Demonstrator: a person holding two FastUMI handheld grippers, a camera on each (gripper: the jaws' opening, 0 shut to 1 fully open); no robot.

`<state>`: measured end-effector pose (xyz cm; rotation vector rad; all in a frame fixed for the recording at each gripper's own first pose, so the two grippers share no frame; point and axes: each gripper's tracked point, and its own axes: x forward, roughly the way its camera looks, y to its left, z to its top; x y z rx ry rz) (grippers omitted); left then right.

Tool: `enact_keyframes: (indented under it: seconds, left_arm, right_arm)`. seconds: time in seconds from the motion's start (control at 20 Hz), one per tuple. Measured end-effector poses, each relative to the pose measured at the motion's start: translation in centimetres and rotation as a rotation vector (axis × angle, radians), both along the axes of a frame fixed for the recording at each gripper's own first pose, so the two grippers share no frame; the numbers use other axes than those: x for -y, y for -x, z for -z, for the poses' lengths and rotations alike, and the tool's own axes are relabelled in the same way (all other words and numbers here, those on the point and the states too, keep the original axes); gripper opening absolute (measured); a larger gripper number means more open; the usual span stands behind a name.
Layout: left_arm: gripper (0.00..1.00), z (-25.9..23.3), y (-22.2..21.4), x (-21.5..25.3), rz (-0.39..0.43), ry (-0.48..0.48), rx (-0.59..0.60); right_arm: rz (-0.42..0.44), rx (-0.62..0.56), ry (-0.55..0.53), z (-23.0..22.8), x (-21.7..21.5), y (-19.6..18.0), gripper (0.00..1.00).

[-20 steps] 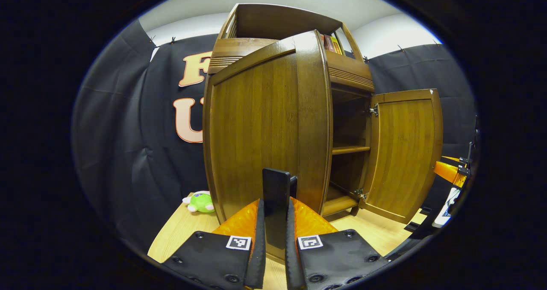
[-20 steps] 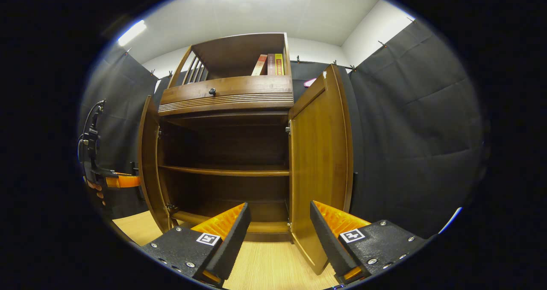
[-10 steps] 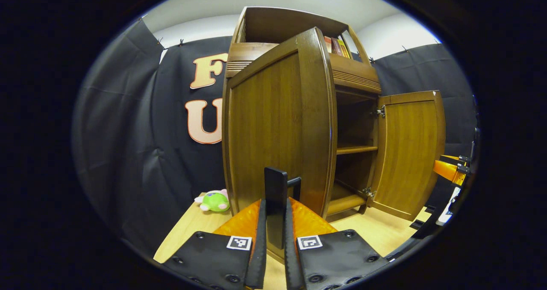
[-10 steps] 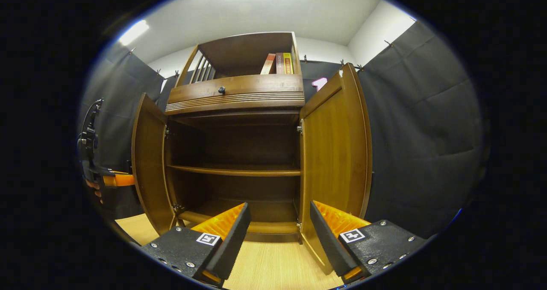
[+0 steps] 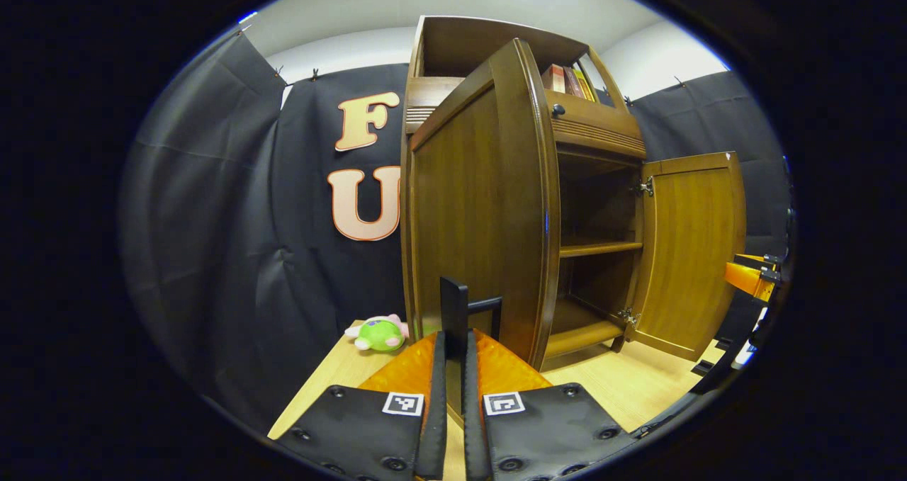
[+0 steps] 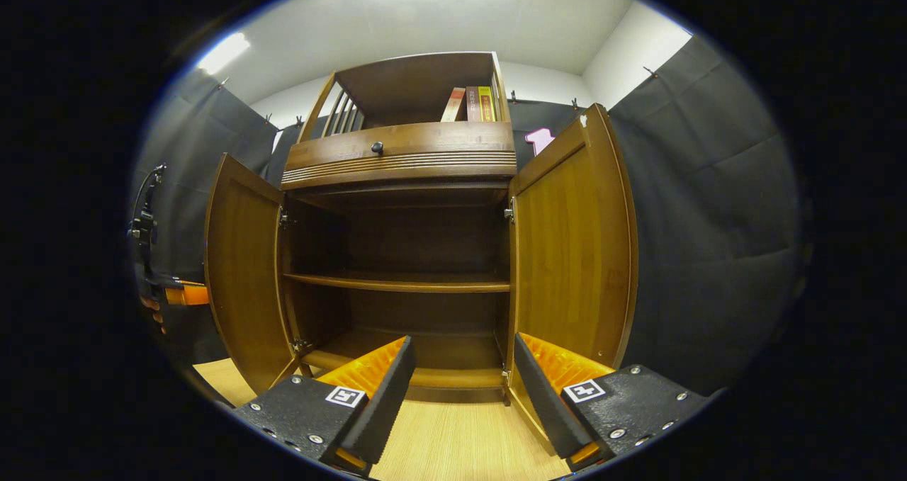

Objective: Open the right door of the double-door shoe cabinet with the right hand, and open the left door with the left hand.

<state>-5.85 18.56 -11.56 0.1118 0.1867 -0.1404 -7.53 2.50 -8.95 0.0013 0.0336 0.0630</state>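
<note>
While both doors are swung wide, the shoe cabinet [image 6: 400, 183] is seen standing on a pale wooden floor [image 6: 453, 445] against the black cloth wall, and every place below is given relative to this cabinet. In the right gripper view its dark interior is exposed, crossed by a single shelf [image 6: 397, 281] at mid-height. Above the opening a drawer front with a small round knob [image 6: 377, 147] is seen, and over that an open top compartment in which a few books [image 6: 471, 104] are stood at the cabinet's right end. The left door [image 5: 482, 205] is turned outward from the cabinet's left edge, its outer face shown to the left gripper view; the right door [image 6: 574, 240] is turned outward from the right edge, its inner face shown to the right gripper view. The dark bar handle [image 5: 460, 318] low on the left door's outer face is pinched between the fingers of the left gripper [image 5: 454, 368], which are pressed close on either side of it. The right gripper [image 6: 464, 368] is held in front of the cabinet's open bottom, its fingers spread apart with nothing between them. On the floor to the left of the cabinet, a small green plush toy [image 5: 379, 332] is seen lying beside its base.
</note>
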Motion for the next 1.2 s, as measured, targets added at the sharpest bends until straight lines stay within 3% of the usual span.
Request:
enact_keyframes:
  seconds: [0.7,1.05,1.1,1.2]
  left_arm:
    - [0.17,-0.6,-0.4,-5.0,-0.067,-0.014,0.019]
    - [0.13,-0.8,-0.6,-6.1,-0.058,-0.013,0.026]
    - [0.14,-0.8,-0.5,-6.5,-0.063,-0.013,0.029]
    - [0.1,-1.0,-0.5,-7.3,-0.078,-0.014,0.029]
  right_arm:
    - [-0.011,-0.014,-0.006,0.9,-0.9,-0.8,0.87]
    - [-0.018,-0.027,-0.003,1.5,-1.7,-1.4,0.86]
    - [-0.019,-0.028,-0.002,1.6,-1.8,-1.4,0.97]
    - [-0.021,-0.03,0.001,1.6,-1.9,-1.5,0.98]
